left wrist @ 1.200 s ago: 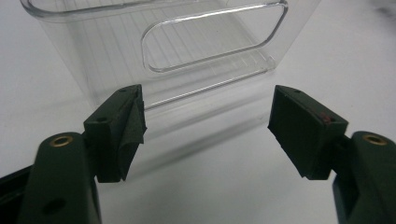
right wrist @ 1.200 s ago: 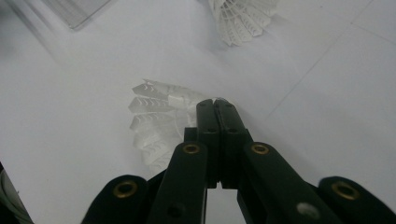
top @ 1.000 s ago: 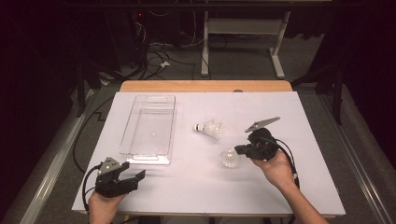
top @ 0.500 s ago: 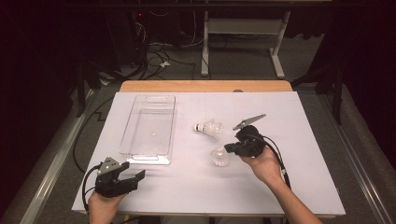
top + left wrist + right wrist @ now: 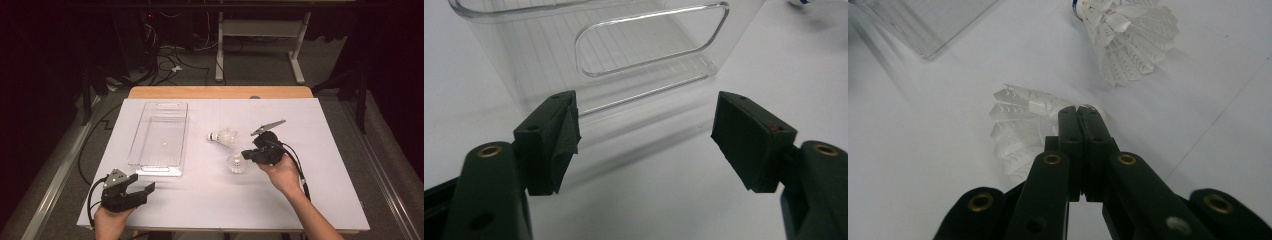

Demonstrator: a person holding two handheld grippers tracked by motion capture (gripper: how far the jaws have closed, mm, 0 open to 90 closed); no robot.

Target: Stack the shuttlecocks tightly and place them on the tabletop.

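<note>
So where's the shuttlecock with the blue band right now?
In the high view, the blue-banded shuttlecock lies mid-table, right of the clear tray, just beyond the other shuttlecock.

I am looking at two black handheld units: the left gripper (image 5: 142,189) is carrying a grey three-cornered plate, as is the right gripper (image 5: 246,154). Brass-ringed screw holes are showing on the matte jaws, black cables are trailing from both, and the forearms are showing no sleeves.

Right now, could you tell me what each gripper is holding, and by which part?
The right gripper is shut at the cork end of the near shuttlecock; whether it pinches it cannot be told. The left gripper is open, holding nothing.
</note>
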